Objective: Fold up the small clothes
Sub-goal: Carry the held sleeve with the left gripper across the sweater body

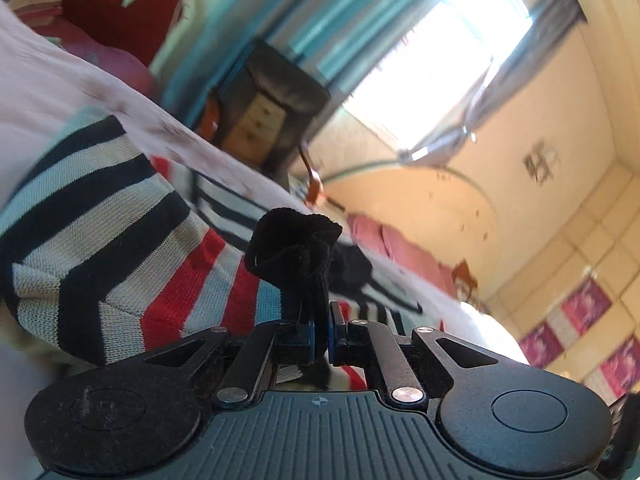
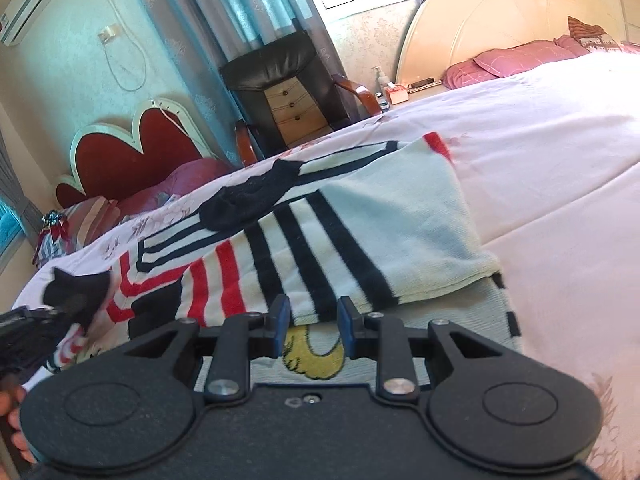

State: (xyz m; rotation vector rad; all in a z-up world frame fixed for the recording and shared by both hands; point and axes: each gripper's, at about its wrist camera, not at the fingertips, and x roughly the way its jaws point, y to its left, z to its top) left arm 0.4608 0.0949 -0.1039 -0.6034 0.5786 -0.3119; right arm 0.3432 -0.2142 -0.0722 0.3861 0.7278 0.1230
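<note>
A striped knit garment (image 2: 340,232) in white, navy, red and pale blue lies partly folded on the bed; it also shows in the left wrist view (image 1: 120,248). My left gripper (image 1: 322,320) is shut on a small black cloth (image 1: 296,248), which bunches up above the fingers. It shows at the left edge of the right wrist view (image 2: 76,292). Another black piece (image 2: 248,200) lies on the garment farther back. My right gripper (image 2: 312,320) is open and empty, low over the garment's near edge, above a yellow print (image 2: 316,356).
The bed sheet (image 2: 540,168) is pale pink with a faint flower print. Pink pillows (image 2: 512,60) lie by the cream headboard (image 2: 500,8). A black armchair with a small drawer unit (image 2: 288,84) stands beyond the bed by teal curtains. A red headboard (image 2: 128,152) is at left.
</note>
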